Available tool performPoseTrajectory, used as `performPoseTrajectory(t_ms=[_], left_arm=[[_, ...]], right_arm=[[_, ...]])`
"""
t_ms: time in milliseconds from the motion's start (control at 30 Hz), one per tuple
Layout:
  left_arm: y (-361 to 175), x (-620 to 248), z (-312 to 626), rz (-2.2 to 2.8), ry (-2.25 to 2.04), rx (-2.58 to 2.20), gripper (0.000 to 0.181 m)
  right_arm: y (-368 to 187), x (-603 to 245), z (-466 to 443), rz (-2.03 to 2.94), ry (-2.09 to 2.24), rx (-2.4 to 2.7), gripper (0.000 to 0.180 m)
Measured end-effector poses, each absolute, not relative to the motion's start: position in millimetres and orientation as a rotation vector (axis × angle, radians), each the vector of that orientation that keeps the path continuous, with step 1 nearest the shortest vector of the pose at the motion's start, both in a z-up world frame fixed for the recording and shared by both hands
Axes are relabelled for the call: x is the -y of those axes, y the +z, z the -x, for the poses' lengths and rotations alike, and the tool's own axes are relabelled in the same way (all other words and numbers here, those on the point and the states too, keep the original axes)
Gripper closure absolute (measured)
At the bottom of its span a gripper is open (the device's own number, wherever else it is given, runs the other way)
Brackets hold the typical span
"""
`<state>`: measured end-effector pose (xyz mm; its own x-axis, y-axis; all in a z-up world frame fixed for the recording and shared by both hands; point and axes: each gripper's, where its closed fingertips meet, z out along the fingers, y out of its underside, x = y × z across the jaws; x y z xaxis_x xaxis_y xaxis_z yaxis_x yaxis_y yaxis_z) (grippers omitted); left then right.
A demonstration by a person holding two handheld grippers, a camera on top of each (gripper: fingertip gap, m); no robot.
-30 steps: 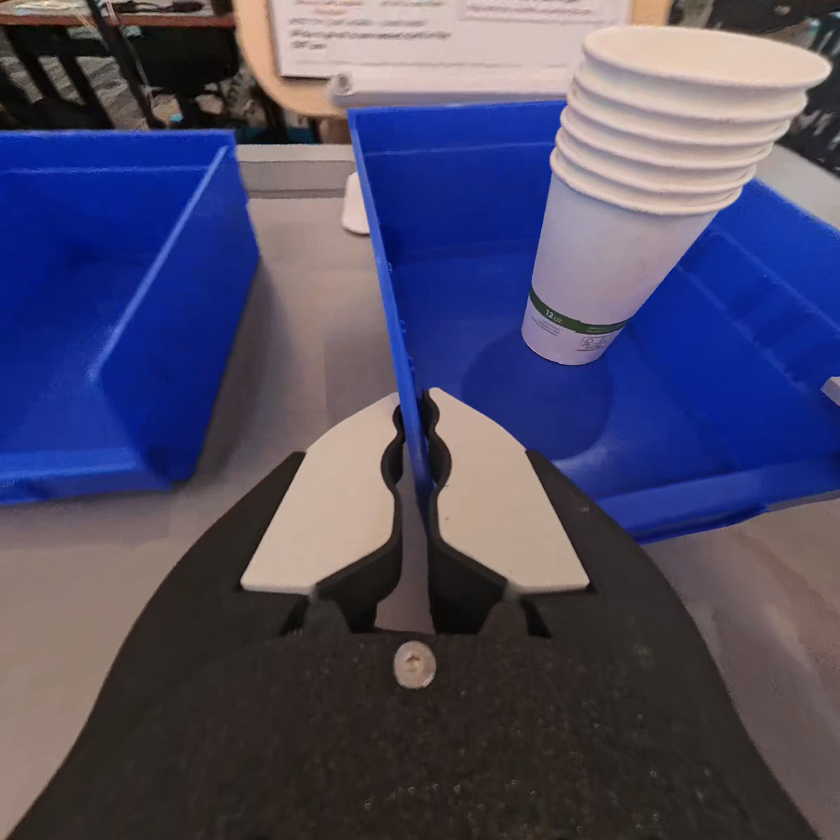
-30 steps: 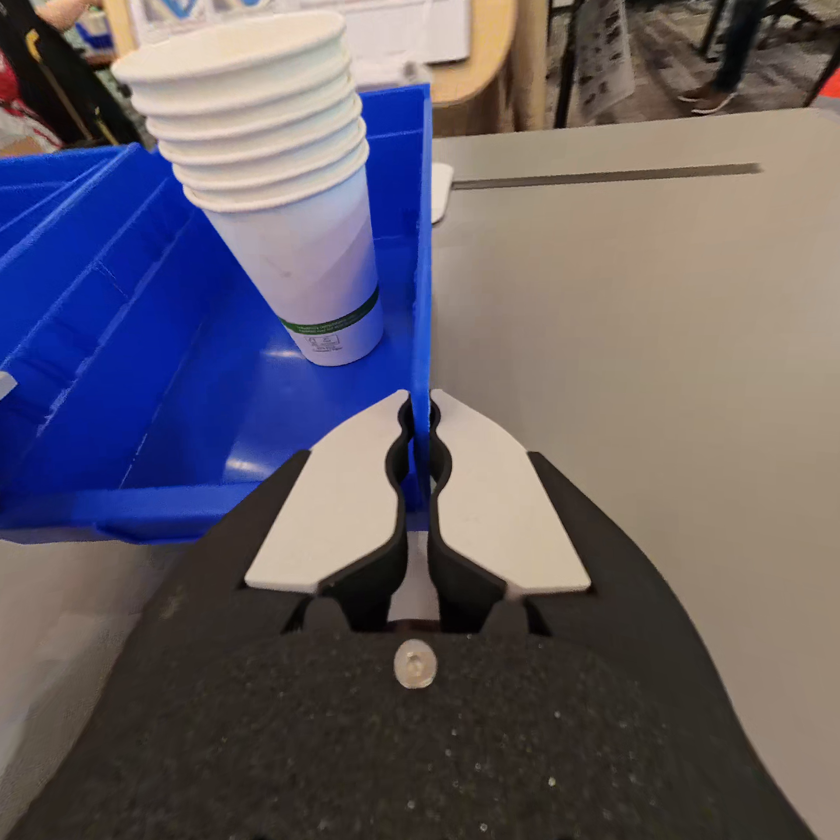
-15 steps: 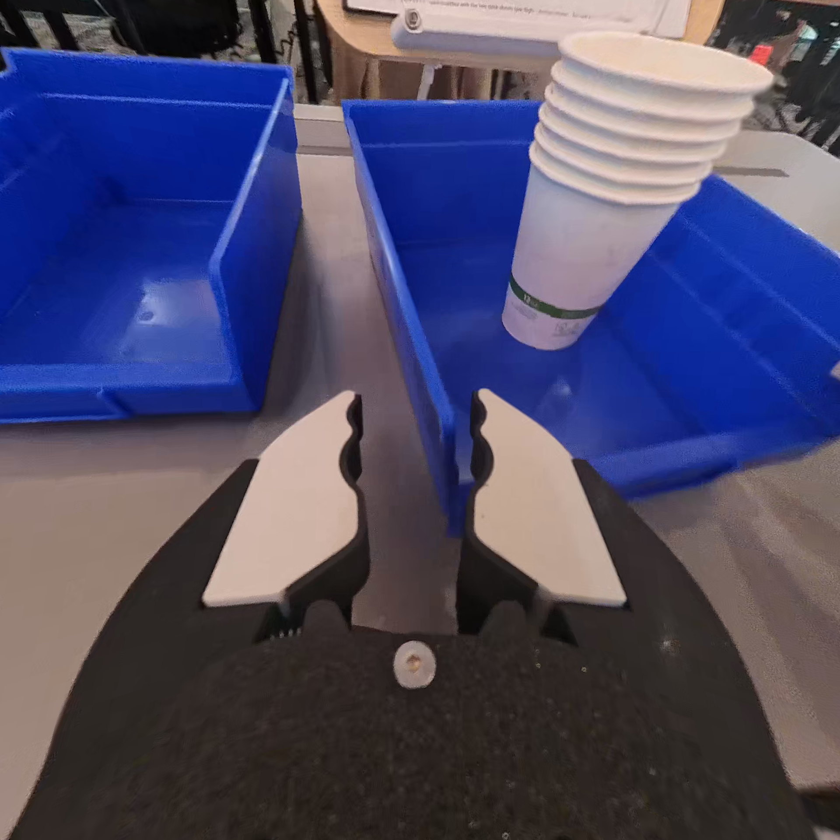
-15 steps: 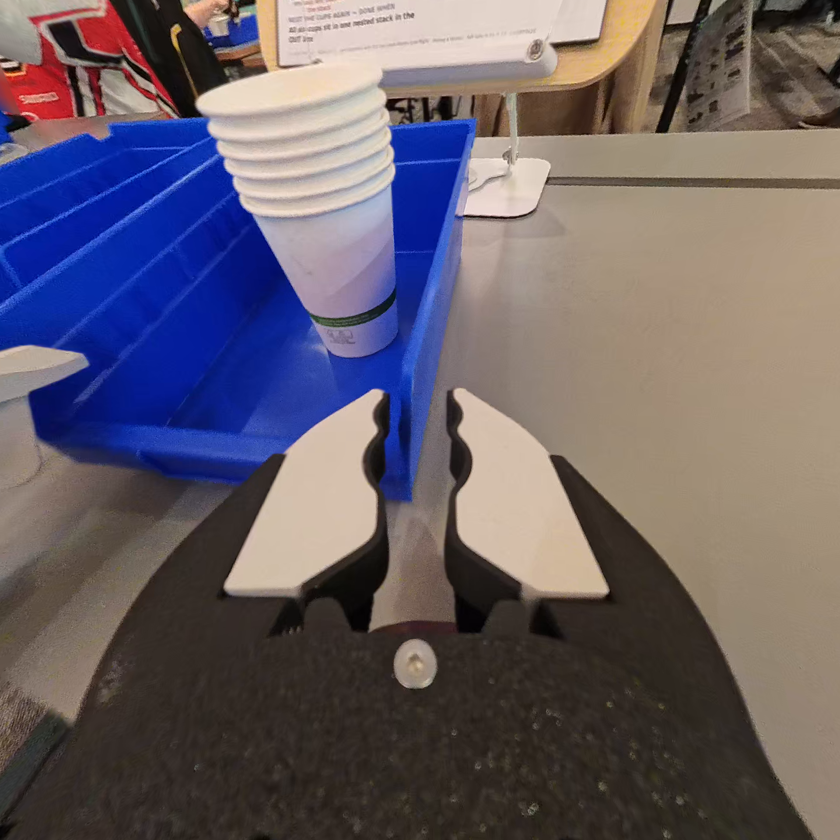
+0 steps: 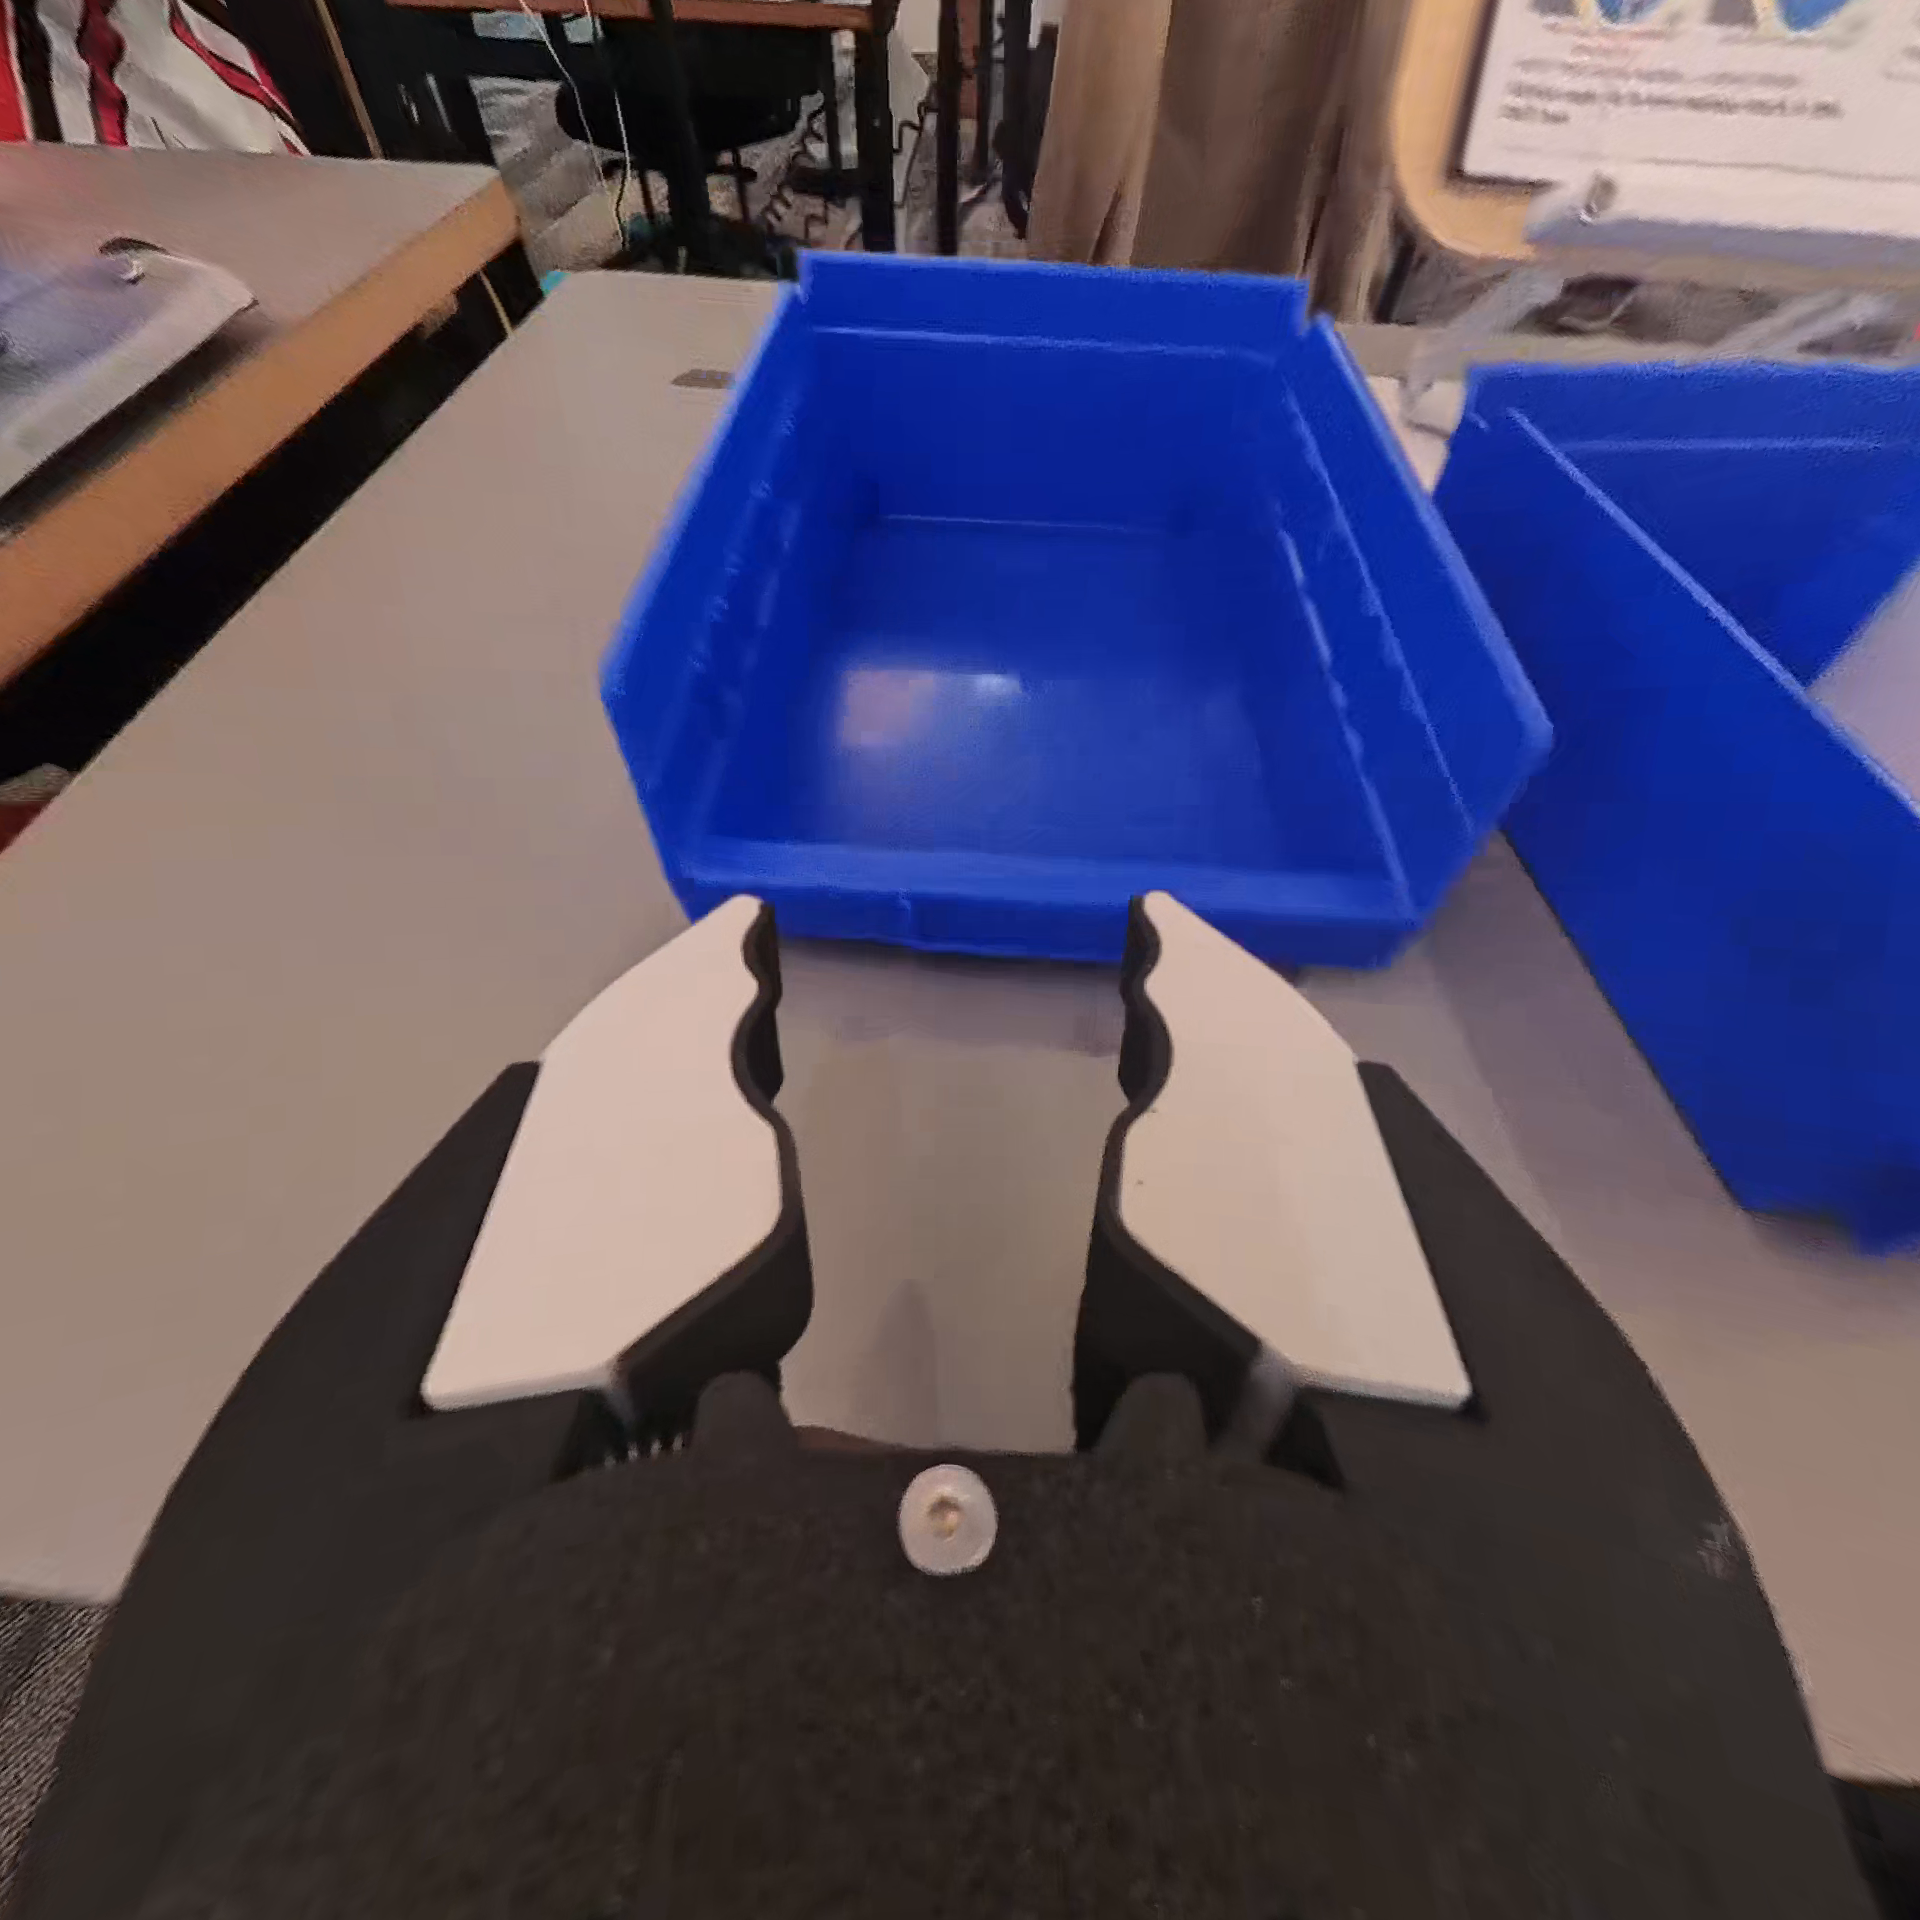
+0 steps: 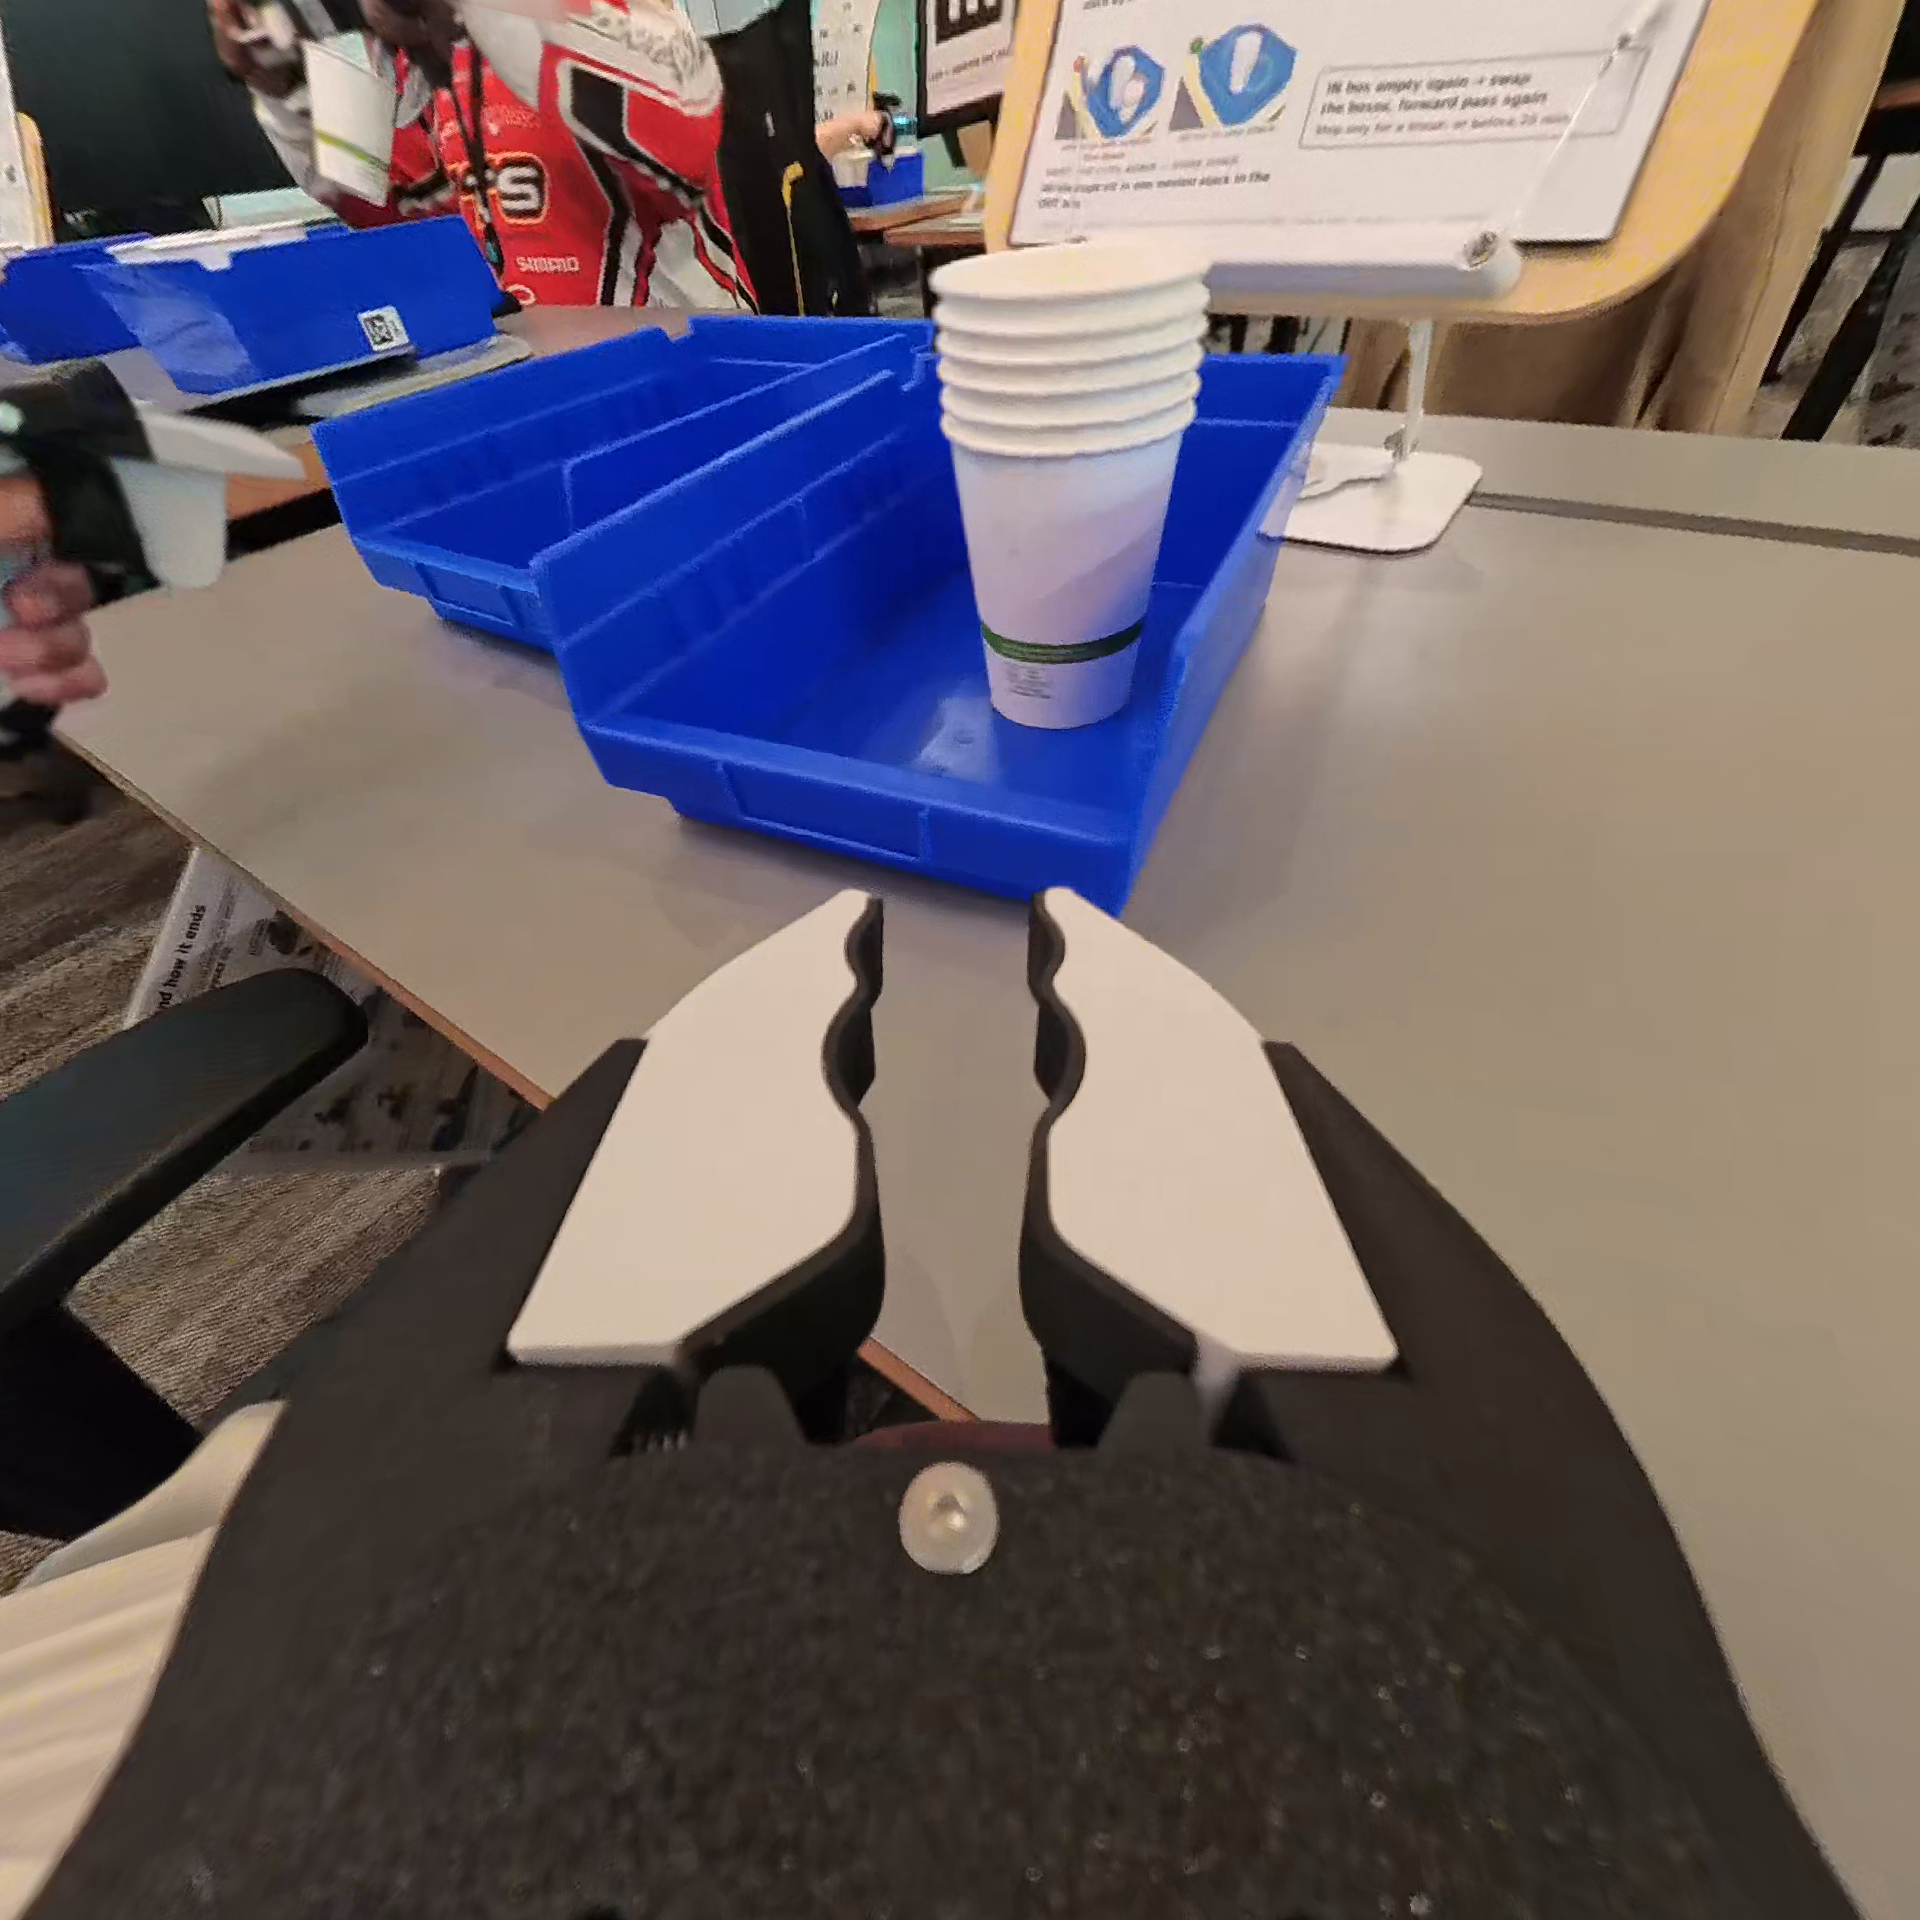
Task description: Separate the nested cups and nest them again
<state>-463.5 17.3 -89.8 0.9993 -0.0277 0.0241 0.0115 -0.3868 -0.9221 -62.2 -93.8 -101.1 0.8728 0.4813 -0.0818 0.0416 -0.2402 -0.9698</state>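
Observation:
A stack of several nested white paper cups (image 6: 1070,468) with a green band stands upright in the near right corner of a blue bin (image 6: 831,810). My right gripper (image 6: 956,904) is open and empty, held above the table just short of that bin's front corner. My left gripper (image 5: 951,914) is open and empty, facing the front lip of a second, empty blue bin (image 5: 707,644). The cup bin's wall (image 5: 1662,831) shows at the right of the left wrist view; the cups are out of that view. The left gripper also shows at the far left of the right wrist view (image 6: 177,478).
The empty bin (image 6: 623,447) sits behind and left of the cup bin. A sign on a white stand (image 6: 1371,499) is at the back right. A black chair (image 6: 156,1091) is beyond the table's left edge. A person in a red jersey stands behind.
Both grippers let go of the cup bin's side walls, opened, and pulled back toward me. The left gripper swung left and now faces the empty bin.

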Motion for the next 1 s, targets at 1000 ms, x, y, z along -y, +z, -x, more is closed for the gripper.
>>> performPoseTrajectory(t_ms=[1000], left_arm=[[-134,-138,568,2.145,-0.045,-0.03,0.168]], right_arm=[[-125,93,91,1.848,0.425,0.525,0.159]])
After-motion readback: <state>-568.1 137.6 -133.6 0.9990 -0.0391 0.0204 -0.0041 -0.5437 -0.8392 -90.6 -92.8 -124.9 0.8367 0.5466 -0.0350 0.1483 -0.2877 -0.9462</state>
